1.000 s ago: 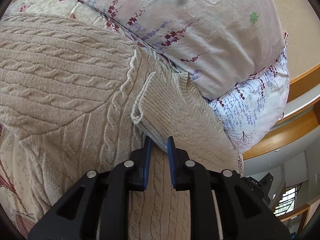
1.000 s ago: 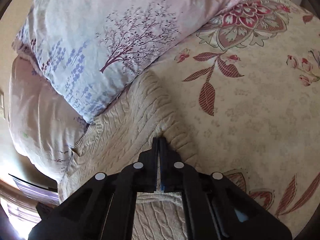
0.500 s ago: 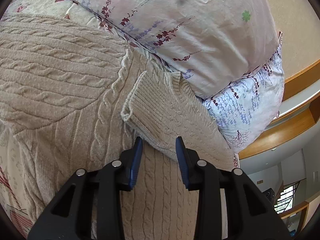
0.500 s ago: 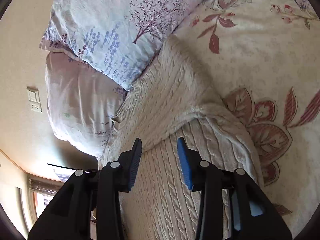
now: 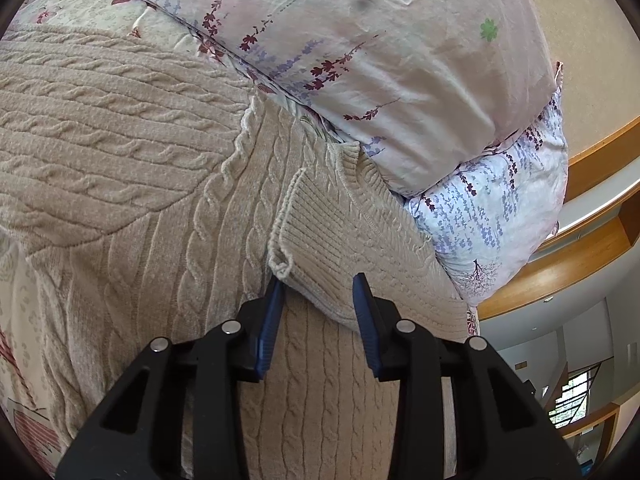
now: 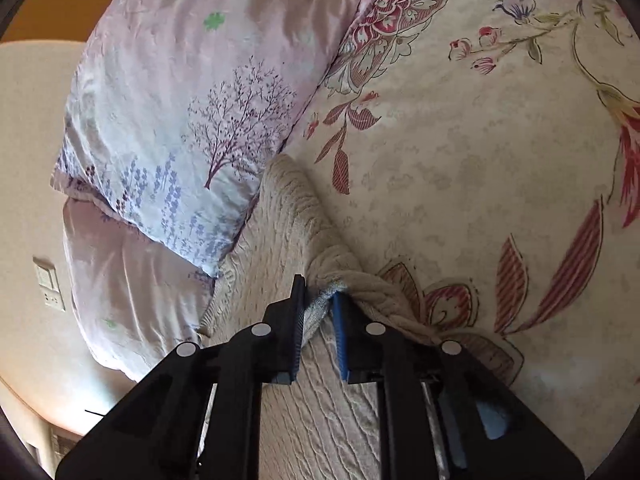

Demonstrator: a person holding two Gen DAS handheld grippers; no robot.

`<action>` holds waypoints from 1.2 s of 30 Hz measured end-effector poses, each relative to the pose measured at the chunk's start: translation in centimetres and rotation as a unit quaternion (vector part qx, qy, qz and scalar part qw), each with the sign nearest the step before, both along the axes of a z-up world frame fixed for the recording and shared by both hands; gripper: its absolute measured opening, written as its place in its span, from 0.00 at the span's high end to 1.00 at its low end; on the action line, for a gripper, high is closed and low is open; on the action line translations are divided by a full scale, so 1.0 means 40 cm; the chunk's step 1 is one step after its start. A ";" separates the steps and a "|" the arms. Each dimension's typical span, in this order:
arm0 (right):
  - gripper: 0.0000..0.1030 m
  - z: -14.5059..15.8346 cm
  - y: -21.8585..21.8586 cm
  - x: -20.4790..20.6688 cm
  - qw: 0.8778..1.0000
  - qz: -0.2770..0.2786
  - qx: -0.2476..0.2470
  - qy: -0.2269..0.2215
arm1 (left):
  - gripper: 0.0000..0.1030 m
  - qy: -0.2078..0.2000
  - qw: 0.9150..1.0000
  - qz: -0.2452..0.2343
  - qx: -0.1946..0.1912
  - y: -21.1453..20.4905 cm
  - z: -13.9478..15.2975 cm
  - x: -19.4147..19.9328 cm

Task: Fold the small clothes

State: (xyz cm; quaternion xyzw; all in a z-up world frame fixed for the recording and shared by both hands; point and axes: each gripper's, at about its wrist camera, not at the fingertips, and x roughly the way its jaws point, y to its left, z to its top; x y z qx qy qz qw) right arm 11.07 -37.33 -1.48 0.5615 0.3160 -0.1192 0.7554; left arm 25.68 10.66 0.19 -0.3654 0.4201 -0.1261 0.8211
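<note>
Both grippers sit over the sweater (image 5: 120,152) beside the pillow (image 5: 380,60). Left gripper (image 5: 318,286) is parted around its cuff (image 5: 316,232). Right gripper (image 6: 320,292) is closing on a bunched fold (image 6: 324,280).

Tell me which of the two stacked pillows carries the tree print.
The upper pillow, lying against the sweater: it shows a purple tree. The lower pillow beneath it is plain pale pink with only tiny sprigs.

We lose the cable-knit sweater (image 5: 132,168) past the left wrist frame's edges; pillows (image 5: 380,64) cover its far edge. In the right wrist view, a fold hides behind the right gripper (image 6: 320,300) pads.
</note>
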 end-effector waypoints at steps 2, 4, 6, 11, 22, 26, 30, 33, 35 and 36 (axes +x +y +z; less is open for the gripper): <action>0.76 0.031 0.021 -0.018 0.999 0.001 -0.032 0.016 | 0.73 0.000 1.000 0.002 0.001 0.003 -0.006 0.002; 0.71 0.073 0.042 -0.039 0.996 -0.010 -0.086 0.013 | 0.78 0.004 1.000 0.008 -0.001 0.010 -0.012 0.005; 0.64 0.117 0.061 -0.046 0.990 -0.014 -0.143 0.003 | 0.81 0.008 1.000 0.011 -0.005 0.016 -0.015 0.008; 0.53 0.124 0.112 0.056 0.981 0.080 -0.177 -0.003 | 0.80 0.016 1.000 0.007 -0.001 0.015 -0.011 0.009; 0.38 0.047 0.148 0.098 0.973 0.131 -0.188 0.007 | 0.45 -0.035 0.997 0.069 0.022 0.329 0.148 -0.106; 0.31 0.044 0.153 0.088 0.972 0.135 -0.190 -0.022 | 0.46 -0.015 0.983 0.180 0.035 0.518 0.151 -0.188; 0.27 0.046 0.161 0.091 0.970 0.140 -0.196 -0.025 | 0.58 0.022 0.970 0.242 0.011 0.623 0.110 -0.226; 0.26 0.048 0.160 0.092 0.970 0.142 -0.196 -0.028 | 0.62 0.037 0.962 0.270 -0.008 0.650 0.082 -0.223; 0.26 0.048 0.157 0.090 0.971 0.142 -0.192 -0.032 | 0.67 0.040 0.958 0.282 -0.025 0.665 0.067 -0.212; 0.26 0.048 0.155 0.089 0.971 0.142 -0.190 -0.034 | 0.69 0.037 0.957 0.286 -0.033 0.670 0.061 -0.207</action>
